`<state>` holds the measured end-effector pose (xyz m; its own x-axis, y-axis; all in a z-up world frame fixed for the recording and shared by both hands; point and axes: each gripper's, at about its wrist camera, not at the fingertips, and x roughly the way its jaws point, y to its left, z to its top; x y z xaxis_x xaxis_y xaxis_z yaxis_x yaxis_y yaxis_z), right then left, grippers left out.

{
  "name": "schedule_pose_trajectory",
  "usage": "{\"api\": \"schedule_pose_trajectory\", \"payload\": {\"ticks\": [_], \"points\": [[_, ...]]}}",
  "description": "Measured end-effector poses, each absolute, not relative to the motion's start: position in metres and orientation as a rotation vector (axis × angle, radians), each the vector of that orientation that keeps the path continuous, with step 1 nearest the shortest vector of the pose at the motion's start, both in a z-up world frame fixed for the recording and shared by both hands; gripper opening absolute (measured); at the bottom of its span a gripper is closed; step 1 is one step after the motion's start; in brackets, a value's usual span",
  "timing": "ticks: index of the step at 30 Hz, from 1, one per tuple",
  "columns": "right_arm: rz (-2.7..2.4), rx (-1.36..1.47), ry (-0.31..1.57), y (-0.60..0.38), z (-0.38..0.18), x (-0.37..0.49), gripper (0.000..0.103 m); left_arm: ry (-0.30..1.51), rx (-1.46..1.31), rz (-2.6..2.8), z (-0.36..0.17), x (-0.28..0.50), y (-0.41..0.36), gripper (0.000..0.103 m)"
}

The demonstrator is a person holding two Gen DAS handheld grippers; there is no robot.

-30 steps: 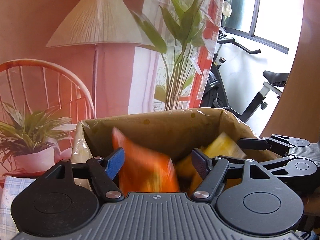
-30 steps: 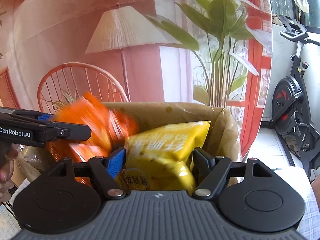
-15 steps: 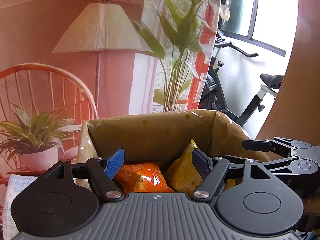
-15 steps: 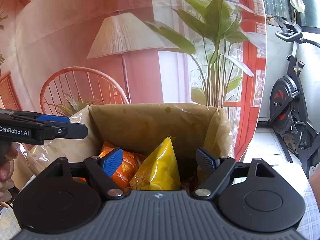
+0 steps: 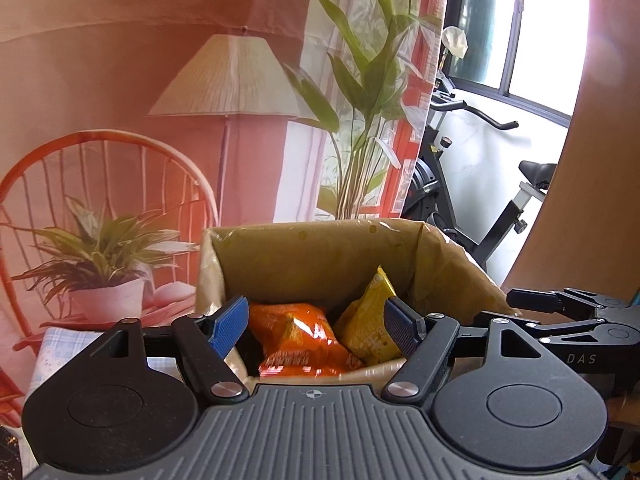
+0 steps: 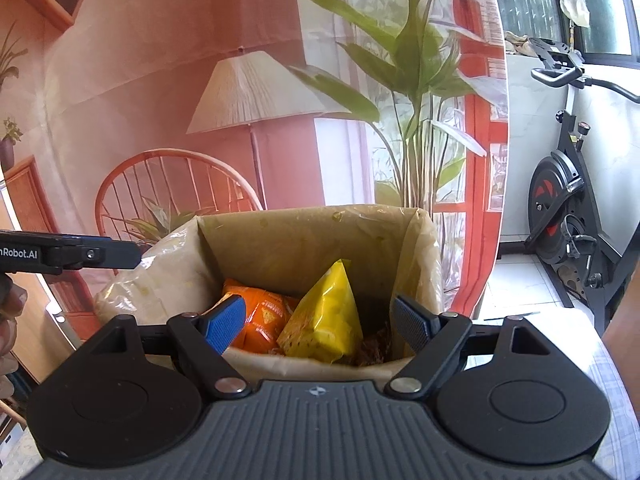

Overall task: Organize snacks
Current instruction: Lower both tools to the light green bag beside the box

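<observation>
A cardboard box (image 5: 304, 256) lined with clear plastic stands in front of both grippers. Inside it lie an orange snack bag (image 5: 296, 340) and, to its right, a yellow snack bag (image 5: 370, 328) standing on end. My left gripper (image 5: 316, 326) is open, hanging before the box's near rim with nothing in it. My right gripper (image 6: 318, 324) is open too and holds nothing; beyond it I see the same orange bag (image 6: 264, 316) and yellow bag (image 6: 326, 320) in the box (image 6: 312, 248). Each gripper shows from the side in the other's view: right gripper (image 5: 520, 306), left gripper (image 6: 120, 254).
A printed backdrop (image 6: 256, 92) with a lamp, a chair and plants hangs just behind the box. An exercise bike (image 6: 568, 208) stands to the right by a window. A checked cloth (image 5: 52, 352) covers the table. A person's fingers (image 6: 8, 308) show at the left edge.
A second ago the orange bag was between the left jaws and the yellow bag between the right jaws, both dropping. Both now lie in the box, and both grippers have drawn back.
</observation>
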<state>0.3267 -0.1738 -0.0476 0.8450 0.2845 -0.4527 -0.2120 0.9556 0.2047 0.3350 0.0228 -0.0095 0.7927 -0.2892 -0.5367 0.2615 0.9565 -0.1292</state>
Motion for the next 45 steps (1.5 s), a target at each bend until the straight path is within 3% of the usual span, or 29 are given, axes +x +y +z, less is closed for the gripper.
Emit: {"api": "schedule_pose_trajectory", "payload": {"ticks": [10, 20, 45], "points": [[0.273, 0.196, 0.518, -0.165, -0.062, 0.283, 0.083, 0.612, -0.052, -0.267, -0.016, 0.289, 0.048, 0.077], [0.305, 0.233, 0.607, -0.138, -0.101, 0.258, 0.083, 0.693, -0.065, -0.281, -0.059, 0.255, 0.082, 0.077], [0.39, 0.218, 0.835, -0.075, -0.165, 0.261, 0.083, 0.861, -0.211, -0.372, -0.161, 0.254, 0.11, 0.077]]}}
